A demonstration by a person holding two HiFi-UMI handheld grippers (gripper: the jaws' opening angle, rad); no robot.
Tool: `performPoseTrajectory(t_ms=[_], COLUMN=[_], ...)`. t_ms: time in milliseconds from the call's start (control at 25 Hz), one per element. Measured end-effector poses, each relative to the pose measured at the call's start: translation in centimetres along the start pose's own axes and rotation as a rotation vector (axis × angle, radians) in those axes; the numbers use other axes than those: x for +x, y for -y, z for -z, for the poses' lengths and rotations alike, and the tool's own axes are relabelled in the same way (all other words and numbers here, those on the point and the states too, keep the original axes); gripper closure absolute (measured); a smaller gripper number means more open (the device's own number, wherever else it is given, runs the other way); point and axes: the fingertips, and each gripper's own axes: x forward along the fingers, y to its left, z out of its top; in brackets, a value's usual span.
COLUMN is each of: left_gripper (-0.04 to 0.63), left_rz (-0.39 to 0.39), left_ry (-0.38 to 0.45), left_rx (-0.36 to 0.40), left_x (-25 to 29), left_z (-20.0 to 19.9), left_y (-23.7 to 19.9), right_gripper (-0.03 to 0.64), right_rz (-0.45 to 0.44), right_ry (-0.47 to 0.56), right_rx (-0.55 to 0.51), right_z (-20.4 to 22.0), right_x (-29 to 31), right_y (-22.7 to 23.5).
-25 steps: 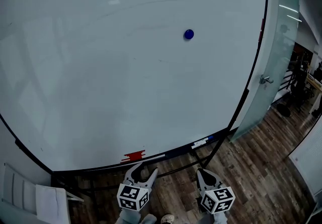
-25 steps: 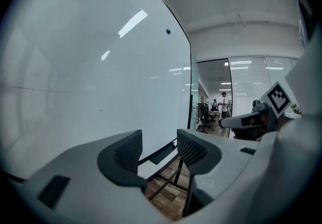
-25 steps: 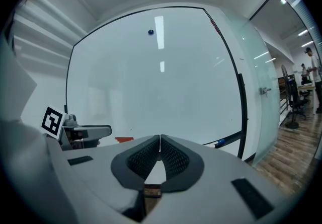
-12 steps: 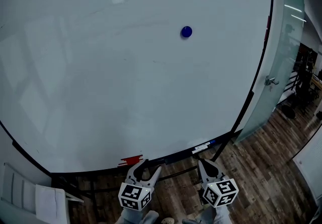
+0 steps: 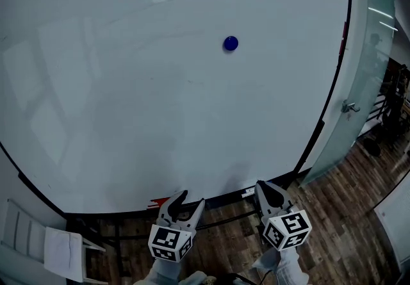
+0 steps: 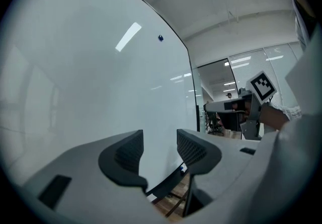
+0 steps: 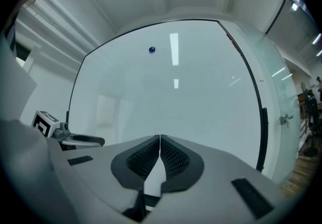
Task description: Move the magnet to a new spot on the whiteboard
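Holds the left gripper (image 6: 160,142) low, by the bottom edge of the whiteboard (image 5: 128,98), jaws apart with nothing between them. Holds the right gripper (image 7: 160,140) just beside it, jaws pressed together and empty. Shows the blue magnet (image 5: 230,43) stuck high on the board, right of centre, well apart from both.
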Motion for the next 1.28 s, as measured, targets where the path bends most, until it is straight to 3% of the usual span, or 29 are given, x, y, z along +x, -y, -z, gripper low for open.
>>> performPoseTrajectory(t_ms=[160,440,640,1040,1200,1280], left_gripper=[0.383,0.385,0.388,0.396,0.396,0.396], left_rz=[-0.016,-0.071,-0.087,-0.106,-0.128,-0.126], left_ry=[0.041,0.119,0.183,0.361,0.379,0.429], left_rx=[0.028,0.138,0.234,0.362,0.353,0.417], left_x=[1.1,2.4,3.5,7.2,8.0,8.2], left_z=[-3.3,-9.4,-13.8,-24.0,-27.4,-29.7], left_y=[0.6,-0.5,-0.7,1.1,1.5,1.9], right_gripper=[0.589,0.589,0.589,0.589,0.589,0.589], right_rz=[-0.033,-0.106,-0.161,-0.174,-0.191,-0.202], right_ry=[0.048,0.137,0.195,0.297,0.347,0.367], right_rx=[-0.046,-0.123,-0.119,-0.216,-0.237,-0.24], right_z=[-4.1,-9.8,-12.9,-20.0,-23.2,-24.7], right_x=[1.1,3.2,4.8,6.2,5.5,5.2], right_y=[1.5,2.4,3.0,5.1,5.2,5.1])
